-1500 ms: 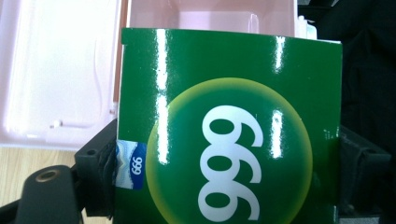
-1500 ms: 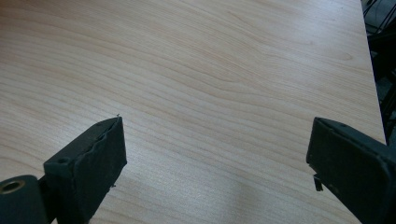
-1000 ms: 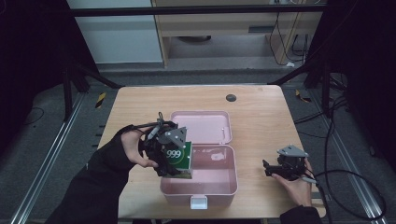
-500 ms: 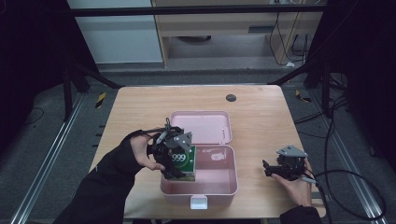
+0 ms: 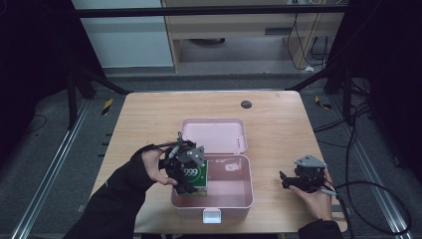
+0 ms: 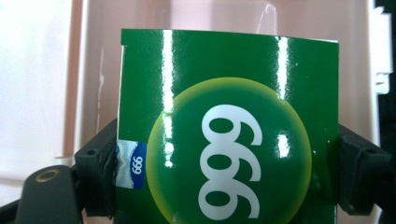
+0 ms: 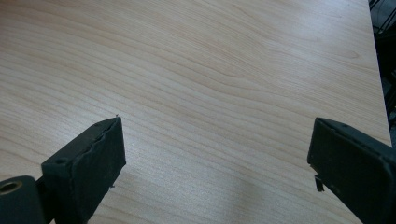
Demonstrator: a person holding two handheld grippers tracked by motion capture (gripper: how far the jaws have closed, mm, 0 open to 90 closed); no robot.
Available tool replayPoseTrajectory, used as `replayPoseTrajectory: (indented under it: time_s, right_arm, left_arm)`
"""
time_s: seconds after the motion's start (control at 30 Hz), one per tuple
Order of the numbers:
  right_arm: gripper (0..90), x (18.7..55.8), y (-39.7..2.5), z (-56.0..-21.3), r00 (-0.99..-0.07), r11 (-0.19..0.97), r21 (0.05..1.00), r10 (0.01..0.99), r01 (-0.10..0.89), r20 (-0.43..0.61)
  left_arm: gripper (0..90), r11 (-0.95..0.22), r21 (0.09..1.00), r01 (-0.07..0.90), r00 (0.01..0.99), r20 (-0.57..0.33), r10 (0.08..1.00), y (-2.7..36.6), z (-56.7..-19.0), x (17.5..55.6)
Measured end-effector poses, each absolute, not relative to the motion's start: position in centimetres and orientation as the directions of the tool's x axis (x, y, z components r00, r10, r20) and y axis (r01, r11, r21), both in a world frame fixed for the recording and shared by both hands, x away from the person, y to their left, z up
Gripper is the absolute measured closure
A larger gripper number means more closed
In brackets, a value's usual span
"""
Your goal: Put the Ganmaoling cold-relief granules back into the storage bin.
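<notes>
A green box marked "999" (image 5: 195, 178) (image 6: 224, 135) is clamped between the jaws of my left gripper (image 5: 185, 172), which holds it over the left end of an open pink case (image 5: 234, 199). In the left gripper view the black fingers (image 6: 98, 172) press on both sides of the box, with the pink inside of the case (image 6: 98, 70) behind it. My right gripper (image 5: 287, 180) (image 7: 217, 172) rests low on the wooden table (image 5: 149, 119) to the right of the case, jaws wide apart with bare wood between them.
The case lid (image 5: 214, 135) lies flat behind the tray. A white scrap (image 5: 231, 167) lies inside the case and a white latch (image 5: 211, 215) sticks out at its front. A dark round spot (image 5: 246, 104) marks the table's far side. Cables (image 5: 368, 199) trail off the right edge.
My left gripper has carried the green box rightward and lower, from the case's left rim to inside its left end. The right gripper has stayed put.
</notes>
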State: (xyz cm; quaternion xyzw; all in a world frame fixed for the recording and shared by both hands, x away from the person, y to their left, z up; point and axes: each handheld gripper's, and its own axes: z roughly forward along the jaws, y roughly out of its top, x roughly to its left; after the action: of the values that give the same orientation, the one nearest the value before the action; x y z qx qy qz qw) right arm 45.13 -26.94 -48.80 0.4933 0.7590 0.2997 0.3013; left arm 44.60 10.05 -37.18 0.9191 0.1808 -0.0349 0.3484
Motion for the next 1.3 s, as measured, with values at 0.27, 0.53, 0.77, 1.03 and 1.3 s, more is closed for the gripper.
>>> replayPoseTrajectory:
  time_s: [0.27,0.53,0.77,1.03,1.3]
  right_arm:
    - [4.3,45.1,-26.9,-48.9,-0.333,0.335,0.749,0.929,0.572,-0.161]
    - [4.1,45.1,-26.8,-48.9,-0.332,0.336,0.748,0.929,0.572,-0.163]
    - [3.6,45.1,-26.9,-48.9,-0.334,0.339,0.747,0.928,0.573,-0.165]
    - [2.8,45.2,-26.8,-48.9,-0.333,0.339,0.745,0.929,0.575,-0.165]
    - [2.8,45.1,-27.0,-48.7,-0.328,0.341,0.741,0.929,0.579,-0.171]
  left_arm:
    - [14.2,-0.638,0.646,0.419,0.904,-0.234,0.357,9.9,-38.4,44.5]
    - [14.0,-0.559,0.661,0.499,0.86,-0.298,0.415,9.3,-40.0,43.9]
    - [13.1,-0.457,0.678,0.576,0.801,-0.355,0.483,8.7,-41.5,43.4]
    - [10.3,-0.455,0.7,0.55,0.82,-0.348,0.454,9.2,-40.2,43.6]
    - [17.4,-0.549,0.742,0.384,0.907,-0.194,0.373,11.8,-36.4,43.8]
